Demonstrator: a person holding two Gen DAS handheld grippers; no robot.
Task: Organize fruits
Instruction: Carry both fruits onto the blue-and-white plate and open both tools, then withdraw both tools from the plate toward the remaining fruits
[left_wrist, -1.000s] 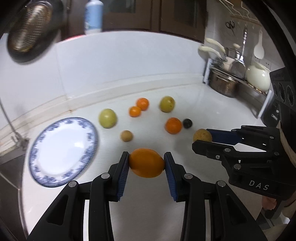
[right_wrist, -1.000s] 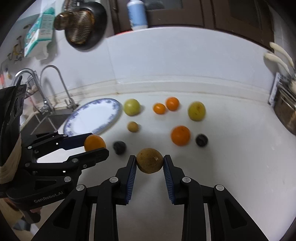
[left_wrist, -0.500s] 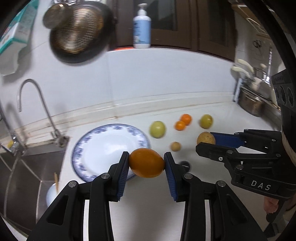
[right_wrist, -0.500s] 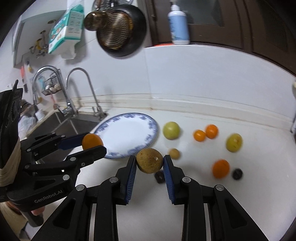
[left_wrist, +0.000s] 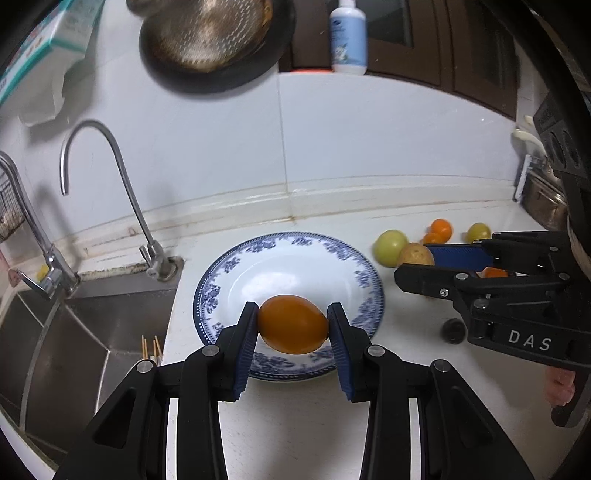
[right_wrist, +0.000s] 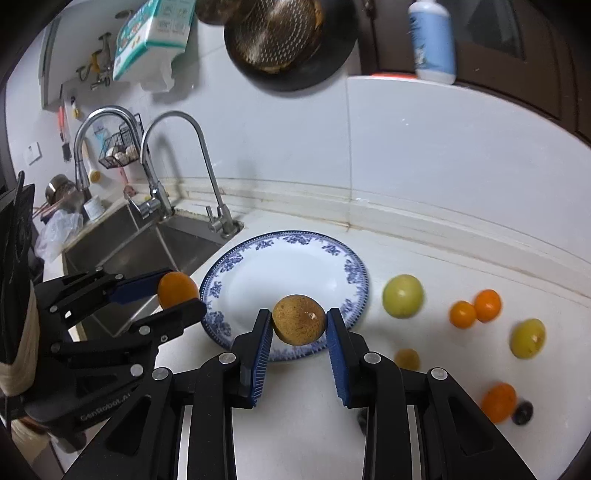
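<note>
A: Left gripper (left_wrist: 291, 325)?
B: Pinching the orange fruit (left_wrist: 292, 324) across its widest part, over the near half of the blue-rimmed plate (left_wrist: 364, 273). Not yet set down, by the look of it.
A: Right gripper (right_wrist: 299, 325)?
B: Clamped on the brown fruit (right_wrist: 298, 319), above the plate's rim at 5 o'clock.
A: Handling?
B: Probably light, firm, smooth-skinned and round, so prone to rolling once released. Best held at the equator, as now, and lowered onto the plate's shallow centre before letting go. Plate likely ceramic, so no dropping.
A: Rest of the fruit?
B: Loose on the worktop (right_wrist: 461, 258) at 3 o'clock of the plate: a green fruit (right_wrist: 402, 296) nearest, two small oranges (right_wrist: 474, 309), a yellow-green one (right_wrist: 527, 339), a larger orange (right_wrist: 498, 401) beside a dark fruit (right_wrist: 522, 412).
A: Versus a second ago?
B: Both grippers swung from above the scattered fruit toward 9 o'clock, plate now directly ahead, tap (left_wrist: 110, 177) and sink (left_wrist: 55, 332) in sight. Same grips on both fruits.
</note>
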